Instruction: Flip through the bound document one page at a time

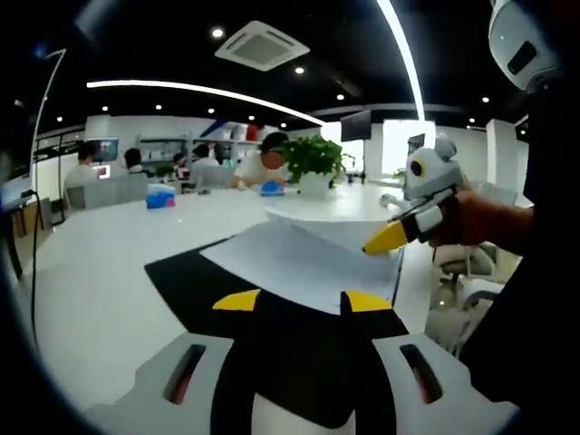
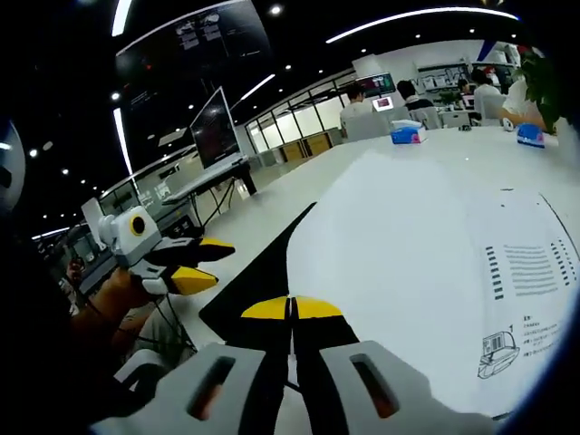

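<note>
The bound document [image 1: 290, 263] lies open on a black mat [image 1: 181, 272] on a white table [image 1: 91, 281]. One white page [image 1: 340, 231] is lifted at its right edge. My right gripper [image 1: 385, 238], held by a hand, is shut on that edge. In the right gripper view the printed page [image 2: 426, 263] spreads ahead of my right gripper [image 2: 292, 308], whose yellow tips are pressed together at the page's corner. My left gripper [image 1: 302, 300] hovers open over the near side of the mat, with nothing between its jaws. It appears again as the left gripper [image 2: 201, 265], open, off the table's edge.
A potted plant [image 1: 313, 163] and blue boxes [image 1: 159, 198] stand on the far part of the table, where several people sit. An office chair [image 1: 462, 272] stands off the right edge. Monitors [image 2: 217, 127] and desks line the far side.
</note>
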The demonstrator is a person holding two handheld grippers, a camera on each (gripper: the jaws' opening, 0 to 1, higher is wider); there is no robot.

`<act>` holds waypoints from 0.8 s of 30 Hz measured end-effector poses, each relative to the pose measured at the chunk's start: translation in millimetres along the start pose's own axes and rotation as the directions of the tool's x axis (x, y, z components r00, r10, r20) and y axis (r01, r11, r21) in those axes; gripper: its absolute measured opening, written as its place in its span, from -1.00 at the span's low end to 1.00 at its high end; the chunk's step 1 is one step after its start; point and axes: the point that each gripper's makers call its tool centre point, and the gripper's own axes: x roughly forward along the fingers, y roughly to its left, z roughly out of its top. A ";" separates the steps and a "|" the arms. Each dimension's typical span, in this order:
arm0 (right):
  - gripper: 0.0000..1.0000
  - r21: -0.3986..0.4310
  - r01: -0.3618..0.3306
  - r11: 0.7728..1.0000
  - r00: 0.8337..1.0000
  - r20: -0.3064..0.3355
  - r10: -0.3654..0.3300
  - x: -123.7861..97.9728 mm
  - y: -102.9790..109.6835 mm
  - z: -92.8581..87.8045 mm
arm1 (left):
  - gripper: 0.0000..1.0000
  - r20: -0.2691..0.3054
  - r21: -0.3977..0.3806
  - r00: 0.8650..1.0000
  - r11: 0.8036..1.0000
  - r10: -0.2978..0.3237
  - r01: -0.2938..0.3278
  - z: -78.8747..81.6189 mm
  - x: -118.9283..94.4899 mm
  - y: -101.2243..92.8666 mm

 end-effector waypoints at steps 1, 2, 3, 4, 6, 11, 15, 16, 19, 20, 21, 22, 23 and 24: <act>-0.96 0.003 -0.002 1.000 1.000 -0.010 0.002 1.1 0.3 -3.3 | -0.30 -0.004 -0.003 1.000 1.000 0.002 -0.002 -0.9 -0.1 0.5; -0.96 0.006 -0.001 1.000 1.000 -0.020 0.001 2.7 0.6 -7.3 | -0.32 -0.010 -0.004 1.000 1.000 0.003 -0.003 -2.2 0.1 1.2; -0.96 0.008 0.001 1.000 1.000 -0.028 0.000 3.7 0.4 -11.0 | -0.33 -0.018 -0.004 1.000 1.000 0.003 -0.003 -3.5 0.5 2.0; -0.96 0.016 0.004 1.000 0.999 -0.042 -0.004 4.4 -1.4 -15.3 | -0.33 -0.020 -0.005 1.000 1.000 0.002 -0.002 -3.8 0.6 2.1; -0.96 0.043 0.018 0.999 0.998 -0.057 -0.015 5.2 -4.1 -21.4 | -0.34 -0.021 -0.004 1.000 1.000 -0.001 0.001 -3.4 1.2 2.3; -0.95 0.101 0.027 0.995 0.996 -0.087 -0.018 8.3 -5.4 -34.9 | -0.34 -0.021 -0.006 1.000 1.000 -0.017 0.017 -2.2 5.1 -0.9; -0.88 0.101 0.038 0.994 0.993 -0.118 -0.026 11.5 -5.0 -44.1 | -0.34 -0.025 -0.002 0.999 0.999 -0.032 0.032 -2.1 8.7 -5.6; -0.86 0.103 0.036 0.994 0.993 -0.113 -0.024 11.5 -3.9 -44.2 | -0.34 -0.026 -0.001 0.999 0.999 -0.034 0.034 -2.1 9.1 -6.1; -0.81 0.104 0.028 0.994 0.995 -0.103 -0.017 11.6 -1.6 -43.7 | -0.34 -0.030 0.005 0.999 0.999 -0.038 0.038 -1.4 10.2 -7.3; -0.80 0.104 0.024 0.994 0.995 -0.101 -0.014 11.6 -1.1 -43.3 | -0.34 -0.029 0.005 0.999 0.999 -0.037 0.038 -1.1 10.4 -7.3; -0.79 0.107 0.019 0.994 0.995 -0.099 -0.008 11.5 -0.6 -43.3 | -0.34 -0.027 0.003 0.999 0.999 -0.037 0.037 -0.6 10.6 -7.4; -0.78 0.115 0.014 0.993 0.995 -0.098 -0.003 11.3 -0.8 -43.1 | -0.34 -0.026 0.002 0.999 0.999 -0.037 0.037 -0.4 10.8 -7.8; -0.77 0.130 0.010 0.991 0.995 -0.097 0.003 11.2 -0.7 -43.0 | -0.34 -0.025 0.000 0.999 0.999 -0.038 0.038 -0.6 11.3 -8.5; -0.76 0.141 0.006 0.990 0.995 -0.095 0.008 11.0 -0.6 -42.6 | -0.34 -0.027 -0.001 0.999 0.999 -0.039 0.039 -1.2 11.9 -9.3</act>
